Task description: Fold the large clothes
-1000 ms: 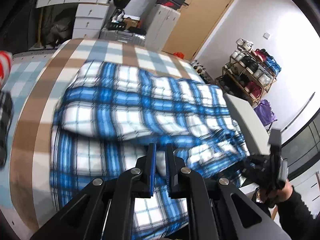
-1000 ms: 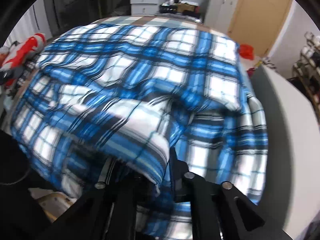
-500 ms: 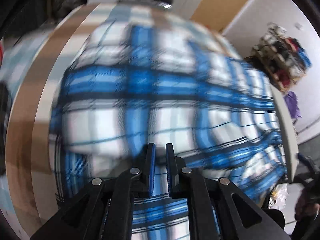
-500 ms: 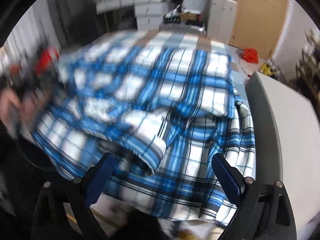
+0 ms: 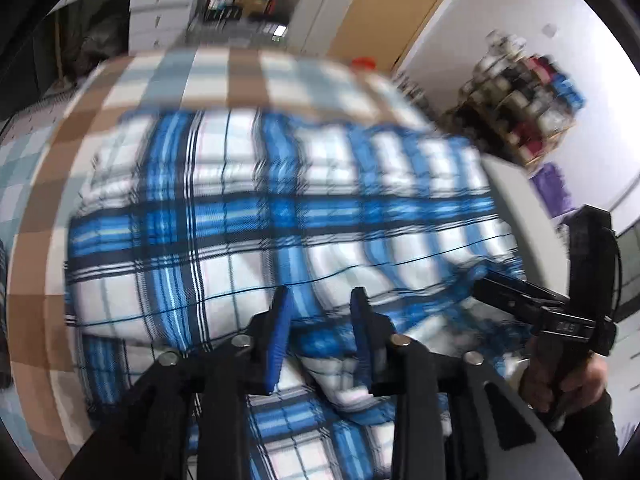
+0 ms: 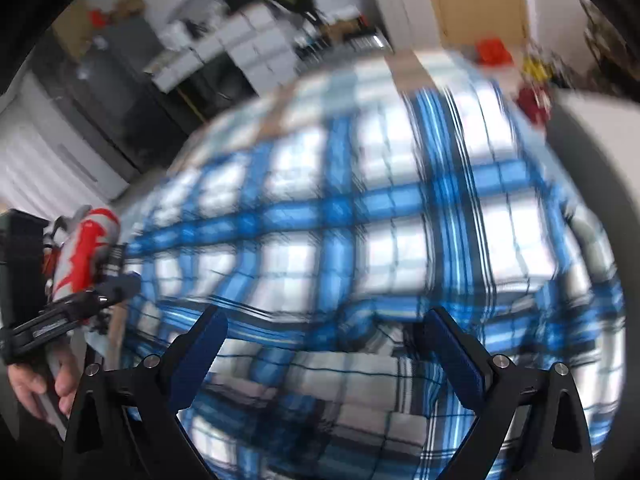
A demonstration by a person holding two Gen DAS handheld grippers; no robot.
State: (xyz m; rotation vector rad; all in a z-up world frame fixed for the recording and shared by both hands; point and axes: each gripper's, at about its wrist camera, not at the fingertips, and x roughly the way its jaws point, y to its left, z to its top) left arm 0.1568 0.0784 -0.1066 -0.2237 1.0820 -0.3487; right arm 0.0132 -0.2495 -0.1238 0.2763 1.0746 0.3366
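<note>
A large blue-and-white plaid cloth point(image 5: 256, 216) lies folded over on the bed, with a doubled edge toward me. My left gripper point(image 5: 320, 302) hovers over that near edge, its jaws opening. Cloth shows in the gap, and the blue pads point(image 5: 280, 320) do not press on it. My right gripper point(image 6: 326, 316) stands wide open above the plaid cloth point(image 6: 360, 220) with nothing held. The left wrist view also shows the right gripper point(image 5: 520, 296) at the cloth's right edge, in a hand point(image 5: 560, 380). The left gripper point(image 6: 72, 312) appears at the left edge of the right wrist view.
The bed sheet point(image 5: 36, 208) has brown, white and teal checks. A grey-white board point(image 5: 520, 200) runs along the bed's right side. White drawers point(image 5: 160, 12), a cabinet and a wooden door point(image 5: 388, 12) stand behind, a shoe rack point(image 5: 520, 92) at right. A red-and-white item point(image 6: 88, 240) lies left.
My right gripper has let go of the plaid fold and opened wide, rolling as it swung. My left gripper's jaws have parted and it has dropped closer to the cloth.
</note>
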